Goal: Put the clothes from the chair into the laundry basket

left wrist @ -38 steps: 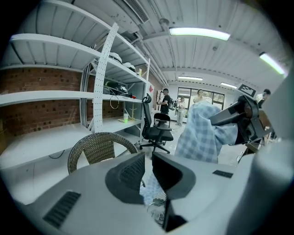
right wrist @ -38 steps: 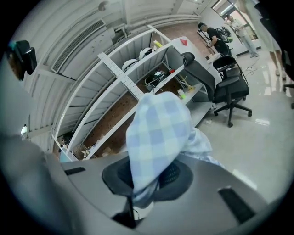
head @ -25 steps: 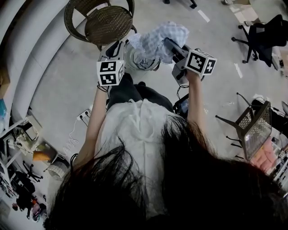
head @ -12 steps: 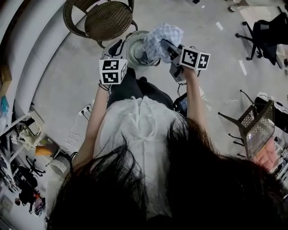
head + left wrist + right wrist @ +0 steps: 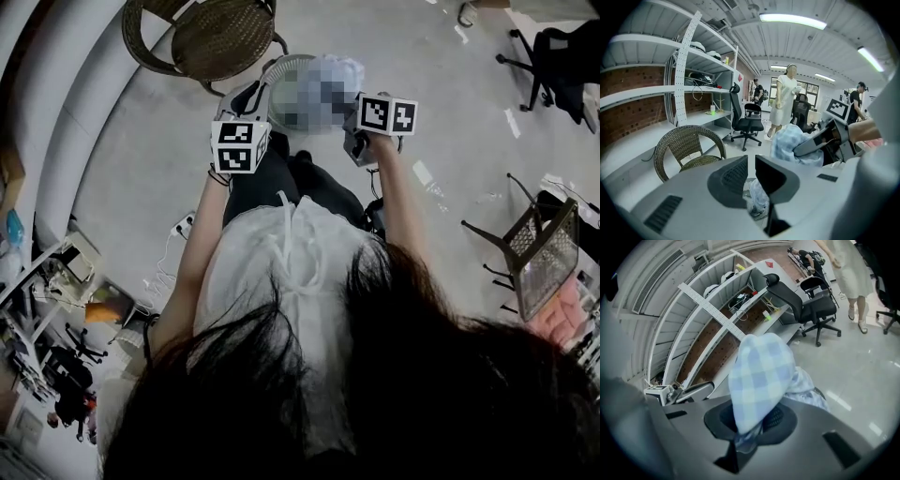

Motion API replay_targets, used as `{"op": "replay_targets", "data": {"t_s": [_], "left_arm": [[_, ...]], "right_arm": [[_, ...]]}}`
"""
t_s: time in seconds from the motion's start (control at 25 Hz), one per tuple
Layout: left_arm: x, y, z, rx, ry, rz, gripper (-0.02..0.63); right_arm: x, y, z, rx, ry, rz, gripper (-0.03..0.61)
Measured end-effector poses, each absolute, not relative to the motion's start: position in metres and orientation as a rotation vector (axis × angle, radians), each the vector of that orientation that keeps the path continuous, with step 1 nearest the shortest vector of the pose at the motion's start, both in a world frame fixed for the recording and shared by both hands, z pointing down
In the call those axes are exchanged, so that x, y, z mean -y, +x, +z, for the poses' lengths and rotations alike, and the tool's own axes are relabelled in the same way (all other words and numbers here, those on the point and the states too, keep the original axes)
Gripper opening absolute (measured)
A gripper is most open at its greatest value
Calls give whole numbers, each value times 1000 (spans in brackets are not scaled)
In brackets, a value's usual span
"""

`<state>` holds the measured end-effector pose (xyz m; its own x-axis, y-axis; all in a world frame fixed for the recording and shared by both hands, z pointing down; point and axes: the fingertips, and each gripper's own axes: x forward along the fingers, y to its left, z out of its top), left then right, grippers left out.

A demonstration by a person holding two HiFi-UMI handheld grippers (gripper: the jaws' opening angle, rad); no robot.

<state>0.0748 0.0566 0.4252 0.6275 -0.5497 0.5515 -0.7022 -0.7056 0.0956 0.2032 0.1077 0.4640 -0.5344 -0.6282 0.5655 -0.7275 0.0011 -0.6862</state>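
A light blue checked cloth [image 5: 761,376] hangs bunched from my right gripper [image 5: 747,427], whose jaws are shut on it. In the head view the cloth [image 5: 323,89] lies under a mosaic patch, directly over the round white laundry basket [image 5: 272,80]. In the left gripper view the basket [image 5: 759,204] shows below the jaws with pale clothing in it. My left gripper [image 5: 750,176] has its jaws shut with nothing between them; it is held just left of the cloth [image 5: 794,145] and the right gripper [image 5: 820,140]. The wicker chair [image 5: 216,37] stands behind the basket with a bare seat.
White shelving [image 5: 693,89] runs along the brick wall behind the wicker chair [image 5: 689,150]. A black office chair [image 5: 747,122] and standing people [image 5: 785,101] are further back. A wire mesh chair [image 5: 534,262] is at the right and a power strip [image 5: 183,225] lies on the floor at the left.
My right gripper has come down with the checked cloth, closer over the basket. The left gripper has also sunk a little beside it.
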Motion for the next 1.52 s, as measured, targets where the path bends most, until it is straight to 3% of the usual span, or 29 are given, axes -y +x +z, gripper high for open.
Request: {"op": "replay_targets", "data": {"t_s": [0.84, 1.52], "left_arm": [[22, 46, 526, 840, 2480, 882, 61], [75, 39, 620, 714, 2446, 981, 61]], "right_arm": [[-68, 131, 616, 1802, 1313, 1720, 63], [-35, 127, 732, 1559, 1369, 1794, 64]]}}
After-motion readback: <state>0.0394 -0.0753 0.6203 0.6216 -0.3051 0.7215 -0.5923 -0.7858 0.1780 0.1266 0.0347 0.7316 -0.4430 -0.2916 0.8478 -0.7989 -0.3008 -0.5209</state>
